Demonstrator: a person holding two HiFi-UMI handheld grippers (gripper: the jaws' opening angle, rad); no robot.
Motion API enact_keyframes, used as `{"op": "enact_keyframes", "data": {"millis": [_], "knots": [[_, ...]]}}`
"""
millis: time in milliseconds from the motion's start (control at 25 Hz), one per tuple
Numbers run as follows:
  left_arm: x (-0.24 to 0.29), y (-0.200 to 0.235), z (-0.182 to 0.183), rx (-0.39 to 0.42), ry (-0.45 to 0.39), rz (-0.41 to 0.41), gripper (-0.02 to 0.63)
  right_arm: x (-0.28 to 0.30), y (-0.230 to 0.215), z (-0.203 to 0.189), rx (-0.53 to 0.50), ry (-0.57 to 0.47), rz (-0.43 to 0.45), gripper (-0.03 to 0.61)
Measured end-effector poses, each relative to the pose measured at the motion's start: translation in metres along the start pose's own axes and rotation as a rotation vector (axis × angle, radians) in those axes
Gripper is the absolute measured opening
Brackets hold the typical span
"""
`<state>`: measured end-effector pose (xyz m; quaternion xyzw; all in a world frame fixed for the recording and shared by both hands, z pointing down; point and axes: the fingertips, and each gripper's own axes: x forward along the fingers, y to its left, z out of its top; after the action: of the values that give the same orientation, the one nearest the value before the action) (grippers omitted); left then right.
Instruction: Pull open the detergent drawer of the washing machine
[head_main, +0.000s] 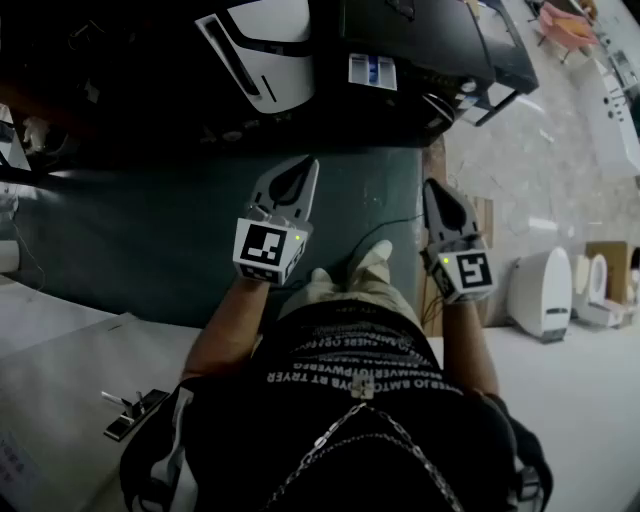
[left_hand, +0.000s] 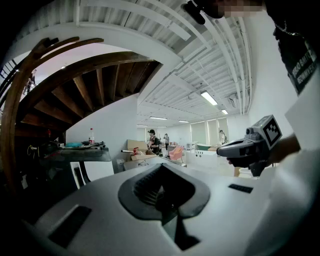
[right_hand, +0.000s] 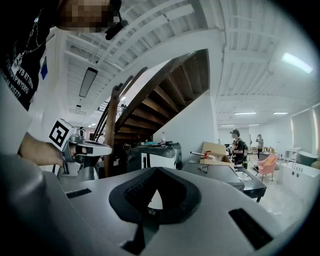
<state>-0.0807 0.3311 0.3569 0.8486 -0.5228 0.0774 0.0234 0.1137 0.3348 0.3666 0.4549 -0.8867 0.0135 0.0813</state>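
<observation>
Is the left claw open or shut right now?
Shut. The left claw has both jaws pressed together, with nothing held between them.

Washing machine stands ahead, beyond the left tool.

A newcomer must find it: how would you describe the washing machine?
Find the dark wooden staircase. The washing machine stands beneath it, left of the dark tables. It alone has a white front, under a dark cluttered top with a bottle.

Two grippers and one washing machine.
</observation>
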Motion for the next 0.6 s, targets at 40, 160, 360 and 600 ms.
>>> {"op": "enact_keyframes", "data": {"millis": [40,160,360,600], "knots": [[0.0,0.001,0.0,0.002,0.001,0.0,0.003,0.0,-0.001,-0.001,-0.003,0.006,0.0,-0.008],[0.0,0.003,0.0,-0.001,0.001,0.002,0.003,0.001,-0.002,-0.002,-0.01,0.011,0.001,-0.008],[-0.003,0.008,-0.007,0.029,0.025,0.005,0.003,0.003,0.013,0.009,0.008,-0.022,0.044,-0.008],[0.0,0.004,-0.007,-0.011,0.007,-0.002,0.003,0.006,0.007,0.001,-0.015,0.005,0.027,-0.008]]}}
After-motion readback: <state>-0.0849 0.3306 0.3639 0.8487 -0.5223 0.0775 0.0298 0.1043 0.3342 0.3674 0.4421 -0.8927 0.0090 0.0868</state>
